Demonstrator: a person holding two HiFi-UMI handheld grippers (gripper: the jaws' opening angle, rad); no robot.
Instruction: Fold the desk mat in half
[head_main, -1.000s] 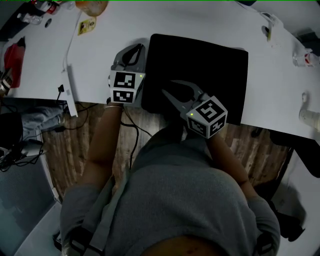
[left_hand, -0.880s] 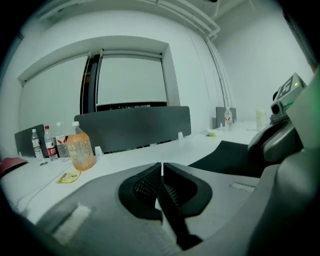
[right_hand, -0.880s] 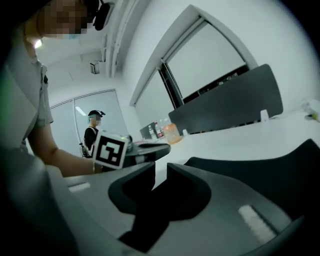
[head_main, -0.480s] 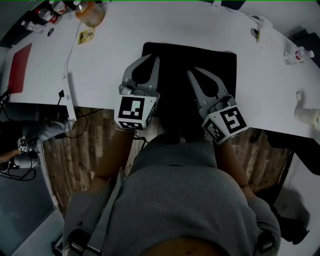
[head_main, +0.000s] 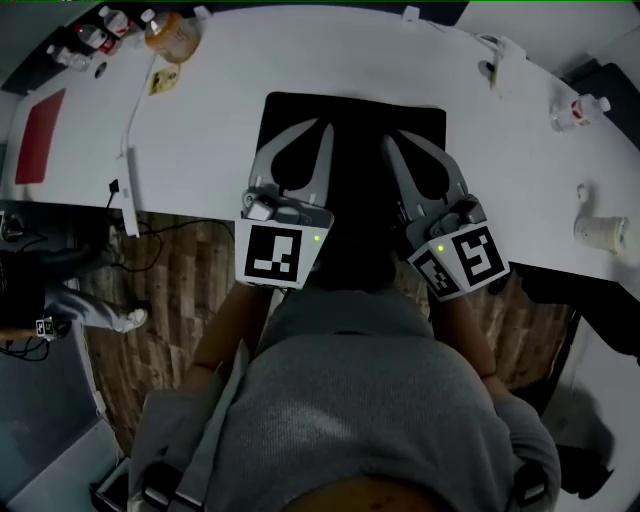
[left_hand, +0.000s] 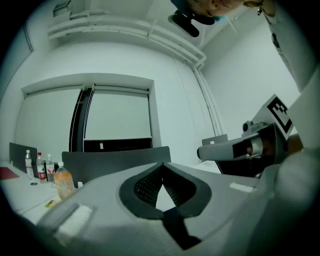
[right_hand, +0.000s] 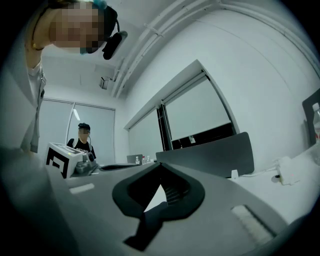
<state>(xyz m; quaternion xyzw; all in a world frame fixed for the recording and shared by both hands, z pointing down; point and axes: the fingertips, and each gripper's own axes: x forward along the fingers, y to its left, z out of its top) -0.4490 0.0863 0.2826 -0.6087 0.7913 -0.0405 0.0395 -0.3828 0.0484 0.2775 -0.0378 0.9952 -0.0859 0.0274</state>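
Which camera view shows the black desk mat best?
The head view: the desk mat shows black on the white desk, its near part hidden. Neither gripper view shows it clearly; both look level across the room.

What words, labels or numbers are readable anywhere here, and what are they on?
No text can be read anywhere.
Left cube and right cube: black-and-white square patterns only, no letters or numbers.
Bottles: labels too small to read.
Yellow card: print too small to read.
Desk mat: plain black, no print.
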